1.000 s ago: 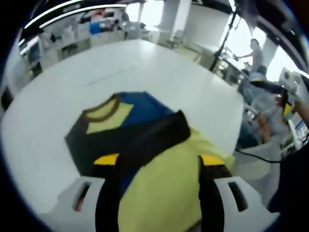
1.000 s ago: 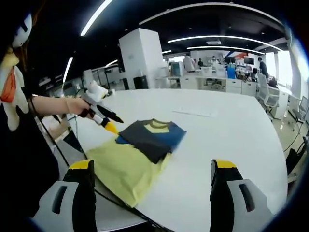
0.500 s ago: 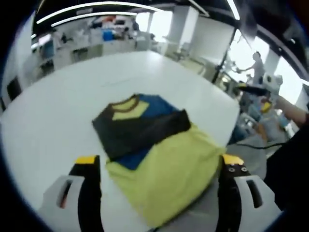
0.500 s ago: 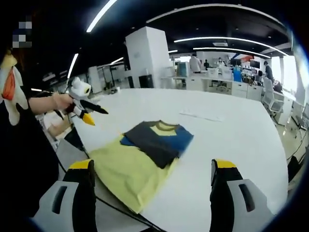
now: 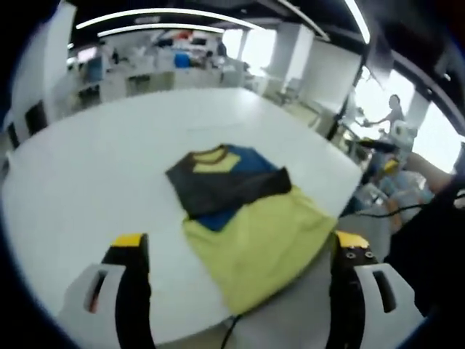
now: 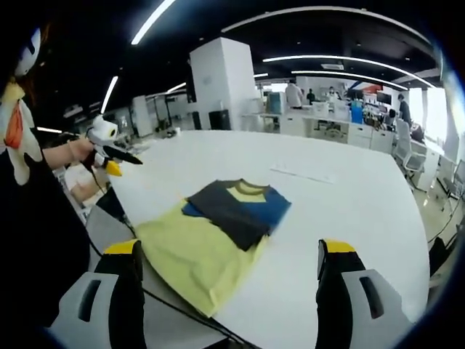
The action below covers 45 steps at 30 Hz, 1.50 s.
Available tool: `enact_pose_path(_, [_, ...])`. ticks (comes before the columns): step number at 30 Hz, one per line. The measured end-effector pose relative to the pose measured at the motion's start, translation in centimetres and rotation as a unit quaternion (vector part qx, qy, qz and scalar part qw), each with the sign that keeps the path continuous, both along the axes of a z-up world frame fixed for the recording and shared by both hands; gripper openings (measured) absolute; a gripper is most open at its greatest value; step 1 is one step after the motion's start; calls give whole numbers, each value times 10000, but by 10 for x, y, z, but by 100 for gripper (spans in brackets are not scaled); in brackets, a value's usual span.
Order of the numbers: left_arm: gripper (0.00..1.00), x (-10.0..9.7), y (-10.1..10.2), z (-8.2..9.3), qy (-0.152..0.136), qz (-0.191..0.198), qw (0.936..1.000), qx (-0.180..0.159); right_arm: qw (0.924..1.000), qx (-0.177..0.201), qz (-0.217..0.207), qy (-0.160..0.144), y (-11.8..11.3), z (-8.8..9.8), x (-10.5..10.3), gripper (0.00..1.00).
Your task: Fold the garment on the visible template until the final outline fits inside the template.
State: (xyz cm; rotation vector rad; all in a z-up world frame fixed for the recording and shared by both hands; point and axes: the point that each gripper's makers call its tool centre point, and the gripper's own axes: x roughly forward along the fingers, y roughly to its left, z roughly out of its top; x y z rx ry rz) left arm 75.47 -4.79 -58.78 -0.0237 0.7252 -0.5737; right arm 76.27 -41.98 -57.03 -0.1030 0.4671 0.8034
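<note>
Two views inspected. Left gripper view: left gripper [image 5: 236,251] jaws apart, empty; folded garment [image 5: 229,185] overlaps the yellow template [image 5: 261,251] at the table [image 5: 87,167] edge. Right gripper view: right gripper [image 6: 225,254] jaws apart, empty. Advise folding the overhang inward, corners pinched squarely.

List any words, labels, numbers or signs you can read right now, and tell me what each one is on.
None can be read.
The folded garment shows plain dark, blue and yellow panels, no print that I can make out.
The yellow template is plain.
The white table is unmarked.
Both the left tool and the right tool carry no legible label.
The office behind is too small and blurred for any signs to be read.
</note>
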Motion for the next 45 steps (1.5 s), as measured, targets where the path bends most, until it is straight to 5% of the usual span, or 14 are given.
enact_pose_path(14, [100, -34, 33, -1, 59, 210, 9997, -76, 9998, 14, -119, 150, 1, -9, -13, 100])
enact_pose_path(28, [100, -38, 36, -11, 237, 177, 9996, -26, 9996, 11, -153, 250, 3, -20, -17, 100])
enact_pose_path(38, [99, -44, 35, -38, 426, 235, 9988, -58, 9992, 8, -8, 407, 10, -33, -17, 100])
enact_pose_path(45, [89, -54, 33, -67, 652, 284, 9974, -123, 9984, 48, 150, 545, 18, -46, -18, 92])
